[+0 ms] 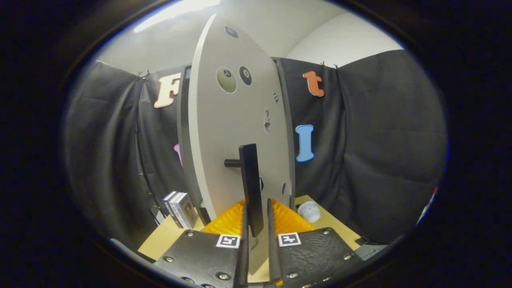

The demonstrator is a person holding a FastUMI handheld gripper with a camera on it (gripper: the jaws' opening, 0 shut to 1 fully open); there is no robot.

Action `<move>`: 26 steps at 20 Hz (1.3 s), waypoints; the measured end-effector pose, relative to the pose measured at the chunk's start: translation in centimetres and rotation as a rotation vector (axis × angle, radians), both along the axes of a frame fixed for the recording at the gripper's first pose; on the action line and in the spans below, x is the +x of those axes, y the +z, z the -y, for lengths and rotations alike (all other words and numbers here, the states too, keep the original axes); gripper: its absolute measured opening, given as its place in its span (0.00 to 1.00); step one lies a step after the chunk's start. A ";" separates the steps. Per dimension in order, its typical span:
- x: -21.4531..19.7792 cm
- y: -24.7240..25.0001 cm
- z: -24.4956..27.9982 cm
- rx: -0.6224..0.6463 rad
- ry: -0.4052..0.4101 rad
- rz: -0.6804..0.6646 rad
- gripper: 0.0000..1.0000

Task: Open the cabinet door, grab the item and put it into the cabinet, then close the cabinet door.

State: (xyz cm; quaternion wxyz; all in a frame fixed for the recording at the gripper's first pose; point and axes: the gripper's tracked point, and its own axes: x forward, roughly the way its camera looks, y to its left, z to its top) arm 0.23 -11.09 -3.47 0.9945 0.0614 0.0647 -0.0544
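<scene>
The white cabinet door point(236, 132) stands swung out toward me, its face turned partly sideways. Its black bar handle point(251, 180) runs upright on a short peg, and the lower end sits between my fingers. My gripper point(257, 205) is closed narrowly around that lower end, with the left finger against the bar and the right finger close on the other side. A small rounded white and pale blue item point(310, 211) lies on the tan table point(336, 224), just right of the door and beyond my right finger. The cabinet's inside is hidden behind the door.
An orange ribbed thing point(224, 222) lies on the table under the door, just ahead of the fingers. A few upright grey boxes point(180, 208) stand left of the cabinet. Black cloth walls close in behind and on both sides.
</scene>
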 end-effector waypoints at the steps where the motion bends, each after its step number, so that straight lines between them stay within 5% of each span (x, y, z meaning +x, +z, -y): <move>1: -0.2 0.1 0.8 -0.002 -0.011 0.001 0.20; 7: -0.7 0.2 4.2 -0.083 -0.031 0.007 0.20; 20: -1.1 -0.7 12.5 -0.048 -0.049 0.016 0.17; 26: -0.9 -1.0 16.0 -0.015 0.011 0.044 0.16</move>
